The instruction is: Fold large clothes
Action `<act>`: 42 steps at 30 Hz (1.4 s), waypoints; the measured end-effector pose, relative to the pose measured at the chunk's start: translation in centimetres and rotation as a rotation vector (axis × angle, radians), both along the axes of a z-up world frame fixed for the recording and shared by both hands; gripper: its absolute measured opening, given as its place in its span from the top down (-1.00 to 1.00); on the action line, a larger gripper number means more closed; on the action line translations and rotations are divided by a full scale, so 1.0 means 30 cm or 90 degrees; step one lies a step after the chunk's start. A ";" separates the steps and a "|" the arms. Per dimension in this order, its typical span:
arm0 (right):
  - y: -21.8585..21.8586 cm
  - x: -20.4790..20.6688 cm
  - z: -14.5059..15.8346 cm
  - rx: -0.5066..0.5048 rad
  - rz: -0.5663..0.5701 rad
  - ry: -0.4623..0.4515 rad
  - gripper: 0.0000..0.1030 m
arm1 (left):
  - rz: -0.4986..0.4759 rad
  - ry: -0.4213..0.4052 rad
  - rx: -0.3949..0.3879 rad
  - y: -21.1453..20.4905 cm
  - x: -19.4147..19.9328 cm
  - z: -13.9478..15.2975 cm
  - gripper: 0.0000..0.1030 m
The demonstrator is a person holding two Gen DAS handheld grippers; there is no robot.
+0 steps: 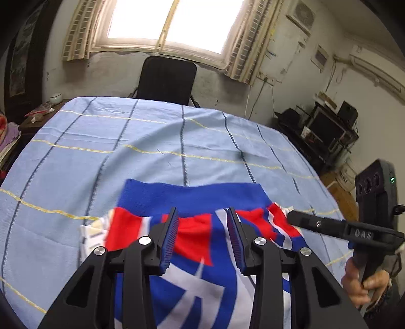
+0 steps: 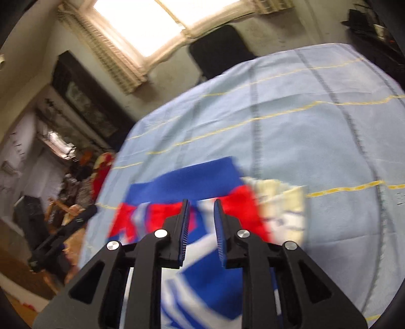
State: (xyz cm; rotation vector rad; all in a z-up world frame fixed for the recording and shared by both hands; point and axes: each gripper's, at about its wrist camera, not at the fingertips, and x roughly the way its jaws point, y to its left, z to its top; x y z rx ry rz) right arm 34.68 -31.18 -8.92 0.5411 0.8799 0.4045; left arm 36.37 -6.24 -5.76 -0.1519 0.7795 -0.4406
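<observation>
Desk under me wears a light blue cloth (image 1: 152,141) with dark and yellow lines. Black chair (image 1: 165,78) at its far edge, bright window (image 1: 172,22) above it. White bowl (image 1: 55,98) on a side stand, far left. Dark rack (image 1: 326,129) on my right, probably electronics. My other view is blurred.

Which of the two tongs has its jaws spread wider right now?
The left tongs: their blue pads stand clearly farther apart over the red-white-blue garment. The right tongs are open too, but with a narrower gap. Neither grips cloth.
</observation>
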 end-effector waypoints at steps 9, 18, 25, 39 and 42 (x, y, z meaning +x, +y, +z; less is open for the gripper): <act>0.150 0.012 -0.171 0.027 0.104 0.050 0.72 | -0.015 0.059 0.078 -0.050 0.053 -0.238 0.22; 0.031 -0.007 -0.243 0.101 0.108 0.040 1.00 | -0.006 0.026 0.133 -0.076 0.033 -0.249 0.20; -0.112 0.021 -0.295 0.203 0.075 0.084 1.00 | 0.005 -0.006 0.185 -0.113 0.012 -0.249 0.12; -0.243 -0.015 -0.282 0.155 0.000 0.092 1.00 | 0.029 -0.017 0.211 -0.109 0.012 -0.251 -0.15; -0.271 -0.040 -0.240 0.076 -0.066 0.076 0.67 | 0.038 -0.016 0.210 -0.103 0.007 -0.241 -0.18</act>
